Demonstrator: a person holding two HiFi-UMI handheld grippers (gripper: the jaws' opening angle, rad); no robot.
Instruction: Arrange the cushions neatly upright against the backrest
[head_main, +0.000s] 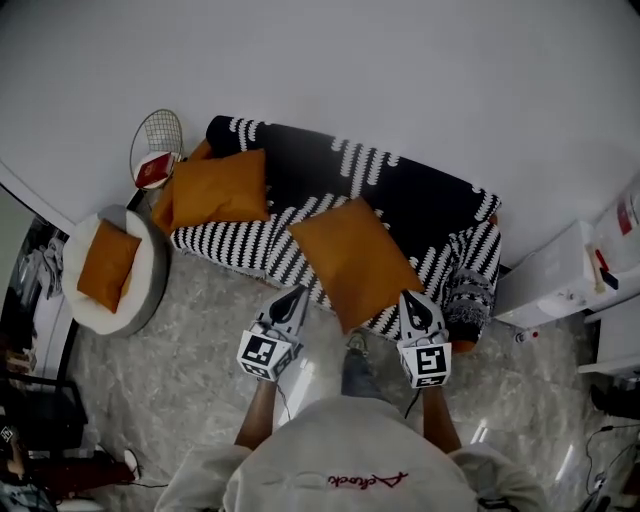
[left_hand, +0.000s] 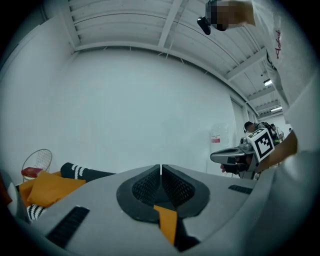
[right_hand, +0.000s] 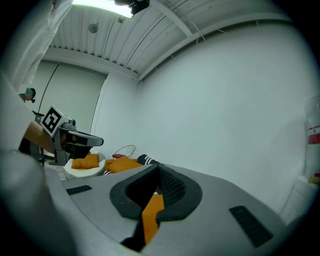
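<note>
My left gripper (head_main: 298, 293) and right gripper (head_main: 410, 297) are both closed tight, each with a fold of orange fabric pinched between its jaws. They sit at the near edges of one orange cushion (head_main: 350, 258), left gripper on its left edge and right gripper by its right corner. That cushion lies skewed on the sofa (head_main: 420, 205) seat, overhanging the front edge, its long axis running from the backrest toward me. I count three cushions for certain. The second cushion (head_main: 218, 188) rests at the sofa's left end, with what may be a fourth showing behind it. The third cushion (head_main: 105, 265) lies on a round seat (head_main: 150, 275) left of the sofa.
</note>
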